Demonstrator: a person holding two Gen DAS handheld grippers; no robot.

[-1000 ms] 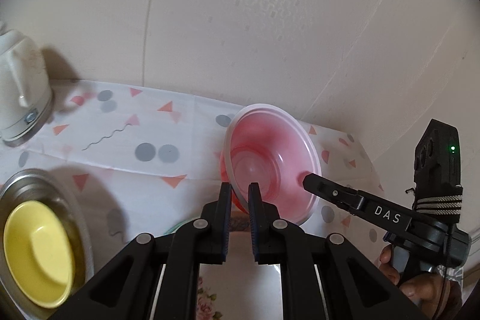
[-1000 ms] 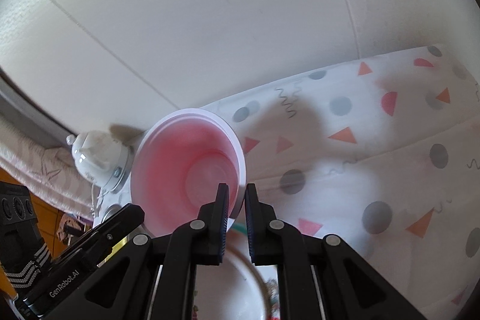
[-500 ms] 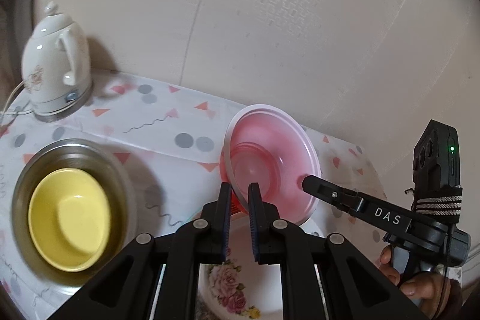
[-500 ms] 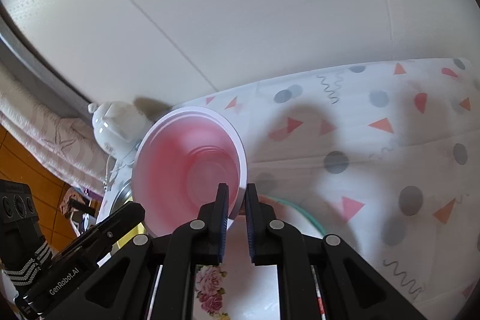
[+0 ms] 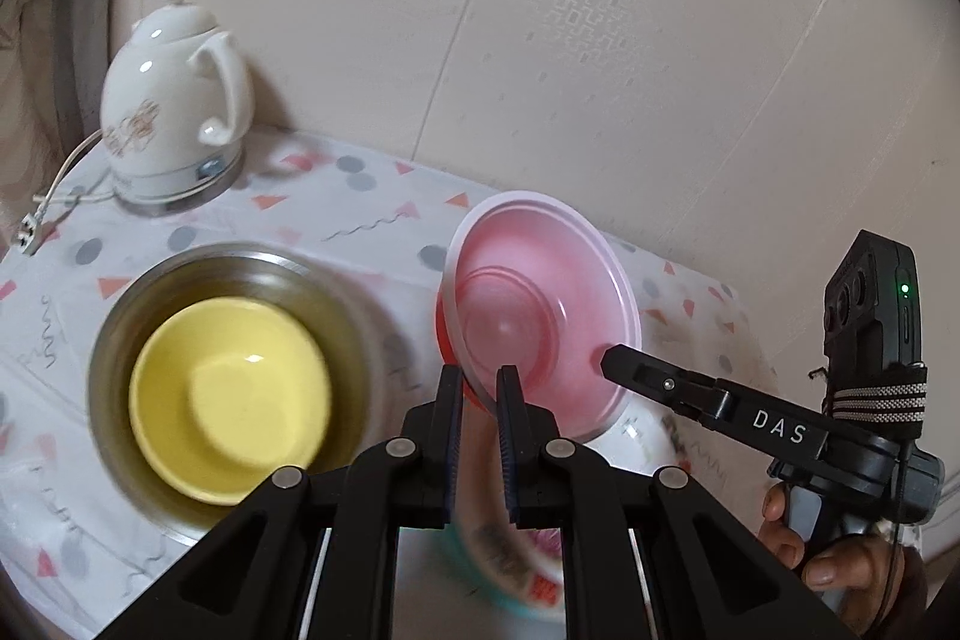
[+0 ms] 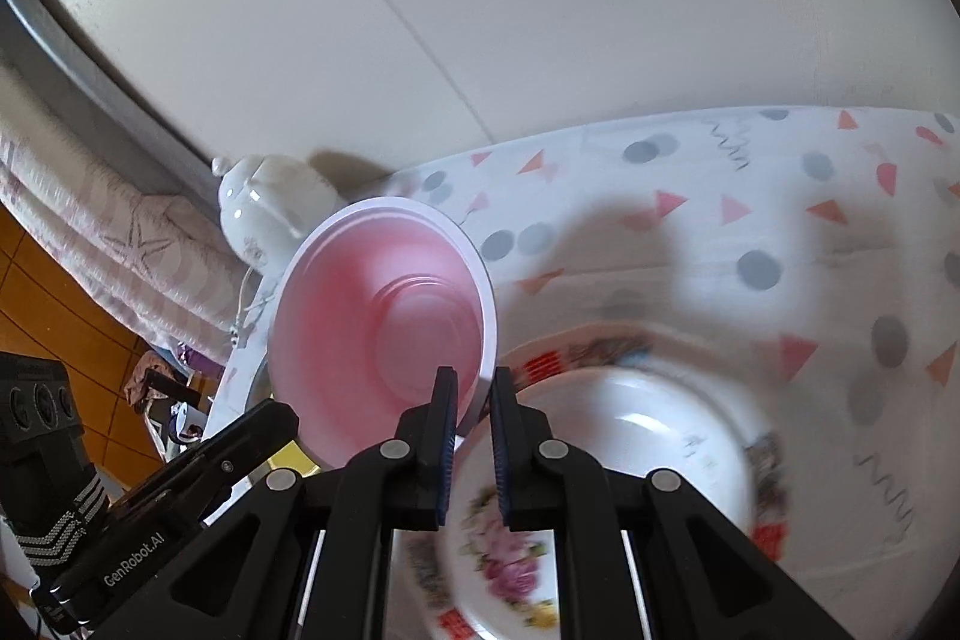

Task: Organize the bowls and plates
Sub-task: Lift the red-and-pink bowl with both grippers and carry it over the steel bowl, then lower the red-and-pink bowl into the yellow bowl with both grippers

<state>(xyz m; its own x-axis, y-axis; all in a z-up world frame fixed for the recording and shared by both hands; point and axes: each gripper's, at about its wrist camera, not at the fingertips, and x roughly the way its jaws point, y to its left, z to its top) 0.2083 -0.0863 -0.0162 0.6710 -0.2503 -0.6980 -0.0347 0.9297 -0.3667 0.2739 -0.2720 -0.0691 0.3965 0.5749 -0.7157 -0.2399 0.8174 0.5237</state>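
Both tongs are pinched nearly closed on the rim of the same pink bowl [image 5: 534, 316]: my left tongs [image 5: 479, 388] grip its near edge, and my right tongs [image 6: 474, 388] grip the opposite edge, so the bowl hangs tilted on its side in the air between them, mouth toward both cameras. In the left view the right tongs show as a black finger touching the bowl's lower right rim.

The bowl looks like thin translucent plastic, so I judge it light and a little springy; the rim lip is the only firm place to hold, and a thin wall could flex or slide out of a two-point pinch if one side lets go first.

Below the bowl lies a flowered plate [image 6: 630, 436] on the patterned surface [image 6: 750, 196]. To the left of it stands a steel bowl [image 5: 150, 292] with a yellow bowl [image 5: 228, 394] nested inside. A white kettle [image 5: 168, 100] stands at the back by the wall. I judge the pink bowl is bound for a stack, probably the nested bowls.
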